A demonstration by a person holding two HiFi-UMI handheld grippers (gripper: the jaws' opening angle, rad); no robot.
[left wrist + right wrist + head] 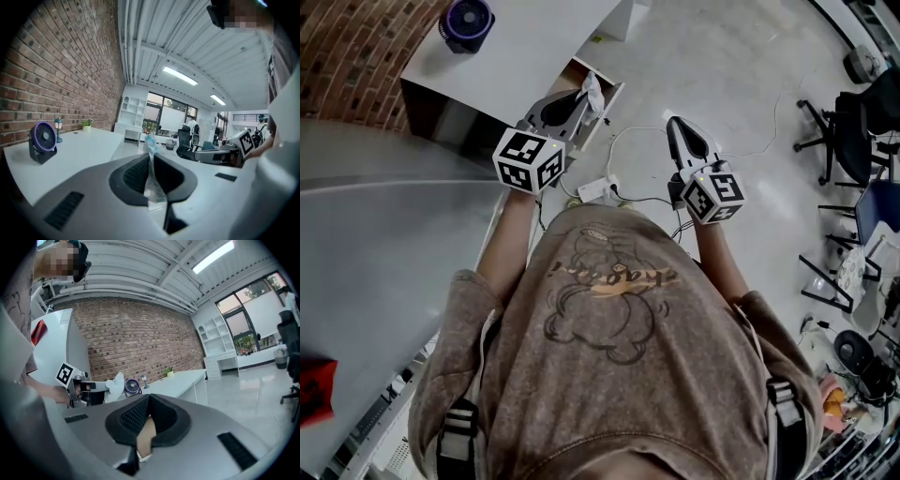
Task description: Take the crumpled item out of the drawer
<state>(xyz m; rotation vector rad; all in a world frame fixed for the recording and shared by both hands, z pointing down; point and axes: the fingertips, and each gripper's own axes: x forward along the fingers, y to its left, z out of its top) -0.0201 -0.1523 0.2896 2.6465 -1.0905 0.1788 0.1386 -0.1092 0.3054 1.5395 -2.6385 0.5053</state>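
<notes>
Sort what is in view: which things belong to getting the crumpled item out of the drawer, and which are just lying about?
Belongs to the job:
- crumpled plastic item, clamped in the left gripper
- open drawer
- white desk above the drawer

Just lying about:
- purple fan
- small plant
- power strip on the floor
- office chairs

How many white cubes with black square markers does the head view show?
2: one marker cube on the left gripper, another on the right gripper; none seems hidden.
</notes>
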